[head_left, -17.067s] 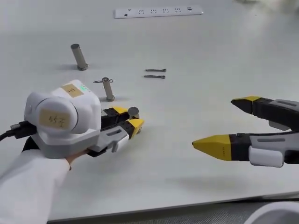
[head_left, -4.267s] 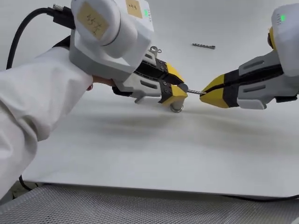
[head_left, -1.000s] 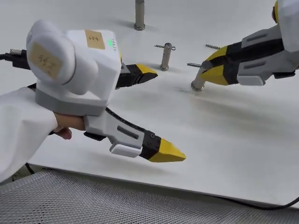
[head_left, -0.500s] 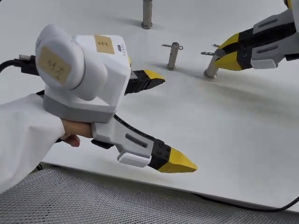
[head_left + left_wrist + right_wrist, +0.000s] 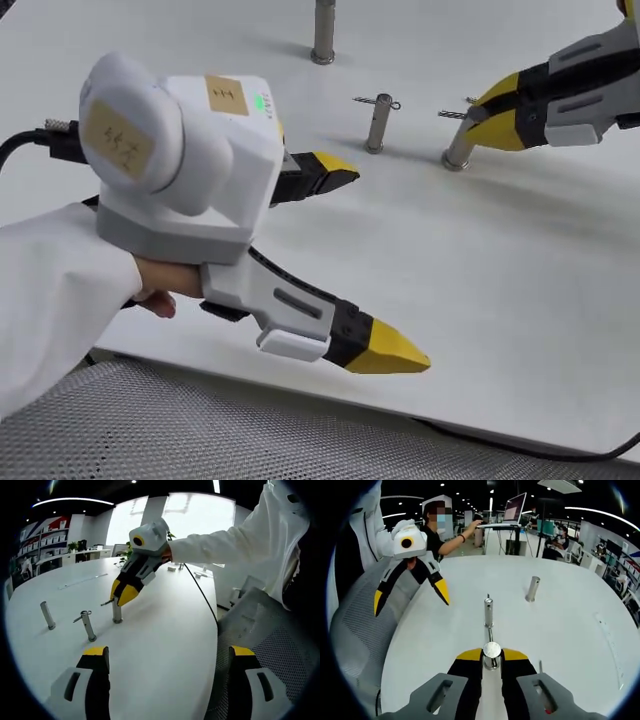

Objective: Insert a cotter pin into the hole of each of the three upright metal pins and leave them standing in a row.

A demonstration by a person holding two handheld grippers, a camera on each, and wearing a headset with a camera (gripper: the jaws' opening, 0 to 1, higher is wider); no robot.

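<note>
While my right tongs (image 5: 482, 112) clamp the metal pin (image 5: 459, 150), a sloppy release could topple it. My left tongs (image 5: 390, 270) hang apart.

white workbench (image 5: 520, 290), three metal pins standing on it, far pin (image 5: 322, 30), middle pin (image 5: 377, 125), near pin (image 5: 458, 152)

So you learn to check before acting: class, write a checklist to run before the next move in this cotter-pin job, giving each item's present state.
1. near pin carries first cotter pin: ok.
2. near pin let go: not ok, right gripper shut on its top.
3. middle pin carries second cotter pin: ok.
4. far pin fitted: not ok, bare.
5. left gripper free: ok, open and empty.
6. pins in a straight row: cannot tell.
</note>
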